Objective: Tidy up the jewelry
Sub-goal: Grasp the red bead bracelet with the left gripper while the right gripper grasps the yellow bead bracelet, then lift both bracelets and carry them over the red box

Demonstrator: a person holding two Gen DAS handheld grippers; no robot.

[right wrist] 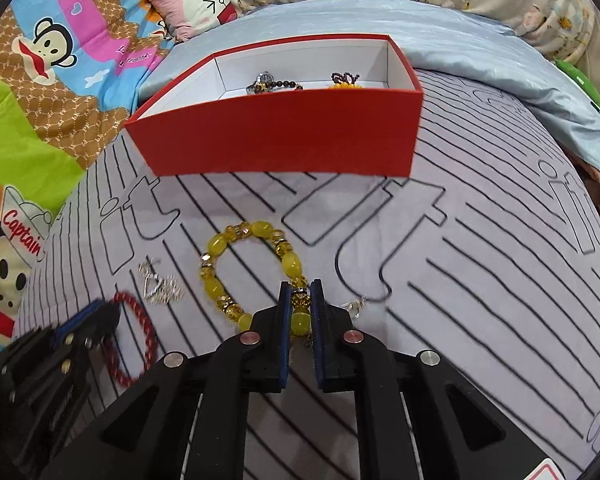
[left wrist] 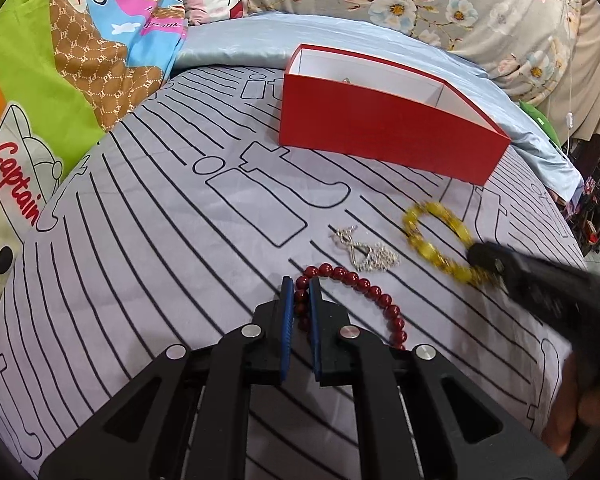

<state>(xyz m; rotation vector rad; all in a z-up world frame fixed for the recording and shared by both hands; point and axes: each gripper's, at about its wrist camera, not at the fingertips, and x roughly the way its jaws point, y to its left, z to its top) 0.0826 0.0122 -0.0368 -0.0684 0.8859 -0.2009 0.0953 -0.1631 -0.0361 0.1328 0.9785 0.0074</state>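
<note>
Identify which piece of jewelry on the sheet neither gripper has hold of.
The silver chain, lying loose between the red bead bracelet in the left gripper and the yellow bead bracelet in the right gripper.

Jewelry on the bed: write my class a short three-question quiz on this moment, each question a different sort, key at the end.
1. True or false: the left gripper is shut on the red bead bracelet.
2. Which item does the right gripper clamp? A yellow bead bracelet B silver chain C red box
3. Fill in: the silver chain lies ___ the box.

Key: 1 true. 2 A. 3 outside.
</note>
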